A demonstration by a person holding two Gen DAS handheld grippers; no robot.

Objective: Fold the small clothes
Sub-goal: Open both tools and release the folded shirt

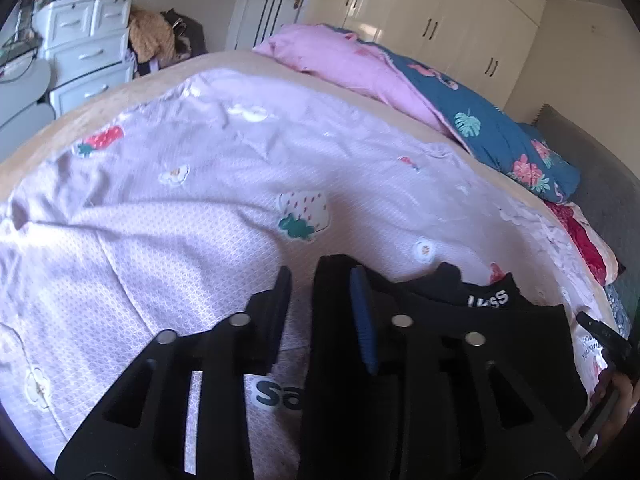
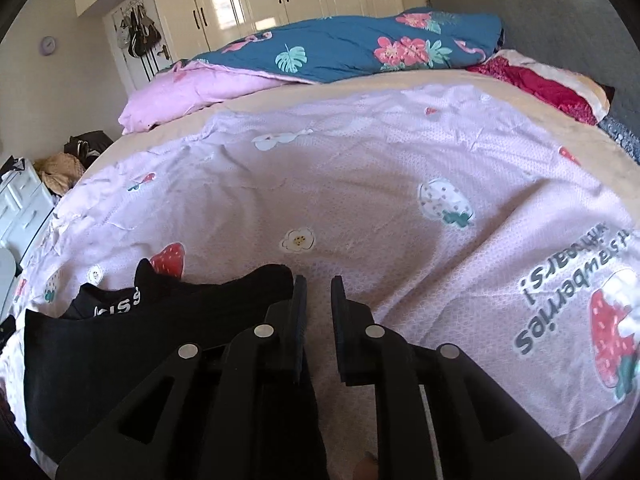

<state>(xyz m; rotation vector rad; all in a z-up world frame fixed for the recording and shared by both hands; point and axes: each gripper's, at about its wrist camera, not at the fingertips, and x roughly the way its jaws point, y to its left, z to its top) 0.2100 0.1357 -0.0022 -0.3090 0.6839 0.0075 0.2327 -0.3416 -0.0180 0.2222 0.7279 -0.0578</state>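
A small black garment with white lettering (image 1: 488, 300) lies on the lilac strawberry-print sheet (image 1: 200, 208). In the left wrist view my left gripper (image 1: 320, 276) has its jaws apart, and the garment's left edge lies between them against the right finger (image 1: 362, 320). In the right wrist view the same garment (image 2: 120, 344) lies to the left. My right gripper (image 2: 318, 284) is open, its left finger (image 2: 298, 320) at the garment's right edge, with bare sheet (image 2: 360, 200) between the jaws.
A folded pink and blue floral duvet (image 2: 320, 52) lies along the far side of the bed. A red and cream pillow (image 2: 540, 84) sits by the grey headboard (image 2: 560, 20). White drawers (image 1: 84, 48) stand beyond the bed's far left.
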